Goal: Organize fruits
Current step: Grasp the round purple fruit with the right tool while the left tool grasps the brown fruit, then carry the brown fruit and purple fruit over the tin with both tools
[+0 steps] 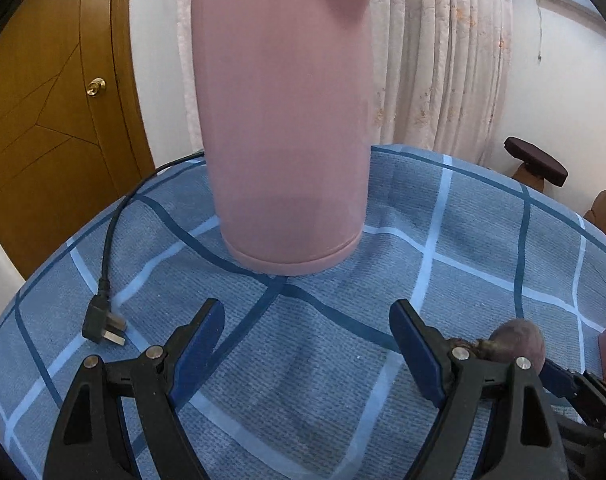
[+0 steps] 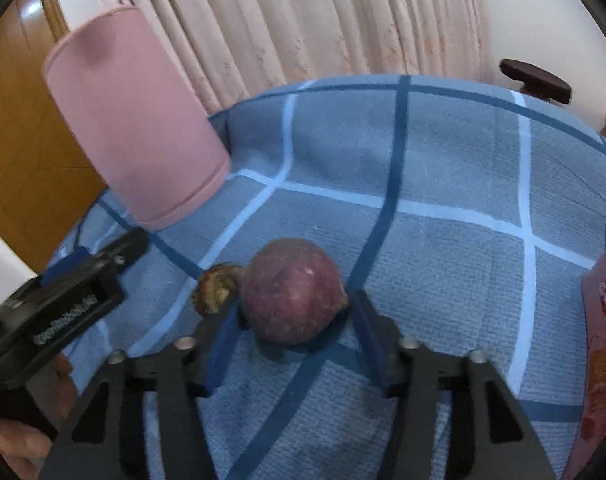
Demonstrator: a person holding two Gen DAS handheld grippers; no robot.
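A reddish-purple pomegranate (image 2: 291, 292) with a dried crown sits between the fingers of my right gripper (image 2: 293, 316), which is shut on it just above the blue checked cloth (image 2: 443, 160). The pomegranate also shows at the right of the left wrist view (image 1: 517, 338), behind my left gripper's right finger. My left gripper (image 1: 307, 320) is open and empty, pointing at the pink kettle (image 1: 283, 120) close ahead. The left gripper appears at the left edge of the right wrist view (image 2: 83, 276).
A black power cord with a plug (image 1: 103, 324) lies on the cloth left of the kettle. A pink printed snack box (image 2: 603, 340) stands at the right edge. A wooden door (image 1: 43, 100) and curtains (image 1: 443, 52) are behind the table.
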